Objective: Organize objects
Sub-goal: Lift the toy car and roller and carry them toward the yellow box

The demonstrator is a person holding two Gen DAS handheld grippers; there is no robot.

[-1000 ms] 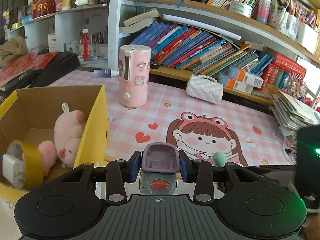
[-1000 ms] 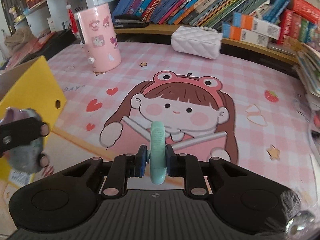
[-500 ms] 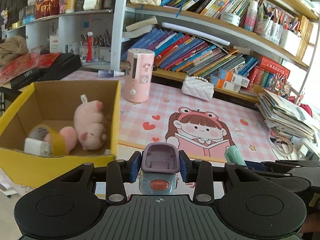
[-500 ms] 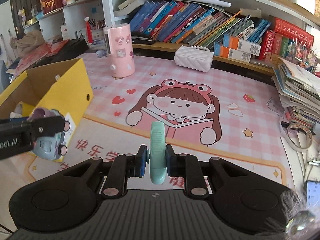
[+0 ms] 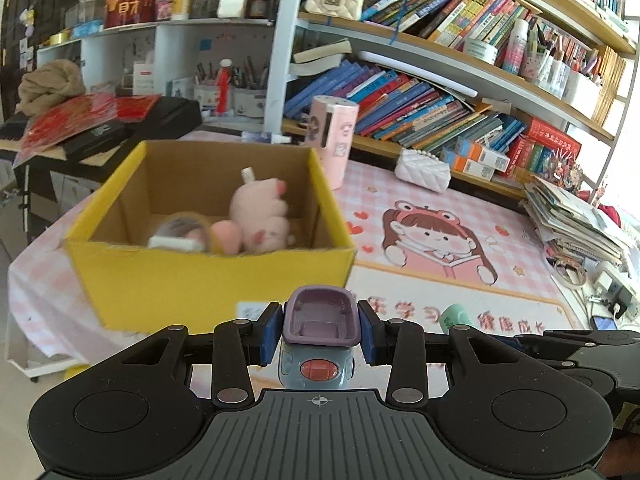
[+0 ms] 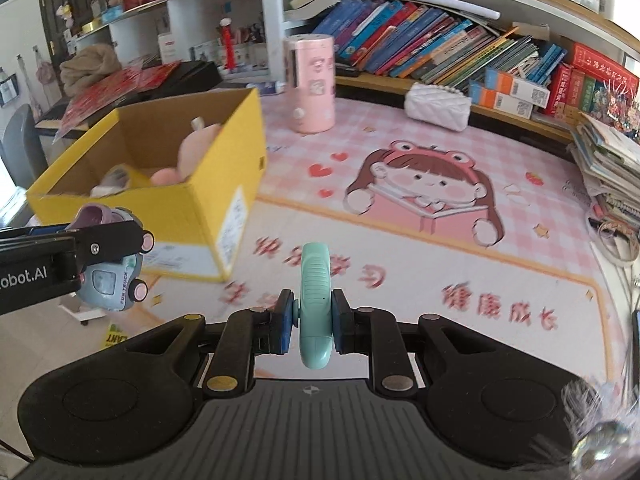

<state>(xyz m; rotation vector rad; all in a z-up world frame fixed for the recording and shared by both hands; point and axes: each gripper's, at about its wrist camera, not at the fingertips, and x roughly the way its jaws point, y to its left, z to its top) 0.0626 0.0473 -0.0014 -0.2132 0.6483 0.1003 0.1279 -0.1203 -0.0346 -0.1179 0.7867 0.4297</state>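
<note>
The yellow cardboard box [image 5: 208, 276], the place where things are being gathered, stands on the pink cartoon-print table [image 5: 460, 280] ahead of the left tool [image 5: 319, 330], with a pink plush pig [image 5: 260, 216] and a roll of tape [image 5: 182, 232] already inside. That tool is clamped on a small grey-blue toy truck with a purple bed [image 5: 318, 340], held in the air short of the box's near wall, so the step in hand looks like carrying it in; next it must rise over the rim before letting go. From the right wrist, the right tool [image 6: 308, 320] grips a flat mint-green plastic piece [image 6: 316, 304] edge-on above the table, well right of the box [image 6: 192, 208], with the truck [image 6: 116, 276] low at the left.
</note>
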